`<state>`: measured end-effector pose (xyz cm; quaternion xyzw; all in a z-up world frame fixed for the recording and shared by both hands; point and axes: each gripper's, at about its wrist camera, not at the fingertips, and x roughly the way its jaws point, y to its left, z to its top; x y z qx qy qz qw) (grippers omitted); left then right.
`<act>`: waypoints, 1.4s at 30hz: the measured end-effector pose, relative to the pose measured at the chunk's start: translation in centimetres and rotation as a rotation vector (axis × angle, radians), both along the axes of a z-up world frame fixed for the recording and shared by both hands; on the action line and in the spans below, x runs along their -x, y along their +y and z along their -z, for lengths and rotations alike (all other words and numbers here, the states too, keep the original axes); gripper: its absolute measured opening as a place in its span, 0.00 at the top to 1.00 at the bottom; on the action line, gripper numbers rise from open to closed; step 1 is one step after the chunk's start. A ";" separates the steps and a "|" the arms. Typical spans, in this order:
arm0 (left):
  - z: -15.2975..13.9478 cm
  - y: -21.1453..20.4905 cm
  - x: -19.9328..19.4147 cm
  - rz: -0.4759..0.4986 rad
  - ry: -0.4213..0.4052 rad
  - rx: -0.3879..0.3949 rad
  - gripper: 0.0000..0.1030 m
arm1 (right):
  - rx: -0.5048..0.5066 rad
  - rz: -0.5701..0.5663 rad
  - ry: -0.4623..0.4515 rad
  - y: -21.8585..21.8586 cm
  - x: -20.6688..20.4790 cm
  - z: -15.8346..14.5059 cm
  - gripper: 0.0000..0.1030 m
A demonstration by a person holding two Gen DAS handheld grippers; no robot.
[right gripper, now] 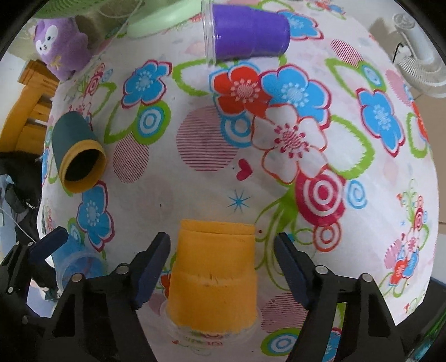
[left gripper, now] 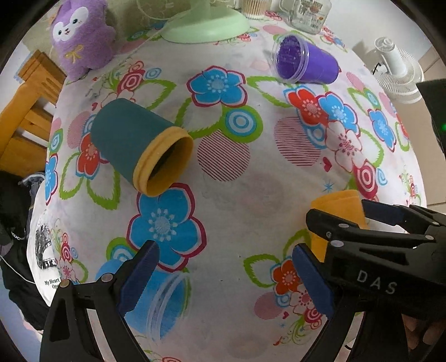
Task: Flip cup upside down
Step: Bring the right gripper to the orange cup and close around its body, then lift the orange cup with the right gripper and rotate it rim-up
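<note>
An orange cup (right gripper: 213,275) stands upside down on the flowered tablecloth (right gripper: 211,178), rim down, between the fingers of my right gripper (right gripper: 223,264). The jaws are open and apart from the cup's sides. It also shows in the left wrist view (left gripper: 337,211), behind the right gripper (left gripper: 359,220). My left gripper (left gripper: 225,275) is open and empty above the cloth. A blue cup (left gripper: 156,298) lies on its side under the left finger. A teal cup with a yellow rim (left gripper: 139,142) and a purple cup (left gripper: 303,61) lie on their sides farther off.
A purple plush toy (left gripper: 80,36), a green fan base (left gripper: 206,27) and a glass mug (left gripper: 309,14) stand at the table's far edge. A wooden chair (left gripper: 25,117) is left of the table. A white fan (left gripper: 395,69) stands on the floor at right.
</note>
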<state>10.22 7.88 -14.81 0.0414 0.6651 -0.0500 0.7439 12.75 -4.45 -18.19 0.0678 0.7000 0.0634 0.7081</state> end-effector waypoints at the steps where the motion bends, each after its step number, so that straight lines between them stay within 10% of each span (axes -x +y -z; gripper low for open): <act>1: 0.2 0.0 -0.1 0.001 0.003 -0.004 0.06 | 0.000 -0.002 0.007 0.1 -0.1 0.2 0.26; 19: 1.8 1.4 -0.9 -0.068 0.040 -0.020 0.06 | -0.030 -0.037 0.011 1.1 -1.1 -0.4 0.45; 42: -6.9 -0.4 2.6 -0.223 -0.129 0.068 0.06 | -0.062 -0.170 -0.361 -4.1 3.1 -11.7 0.45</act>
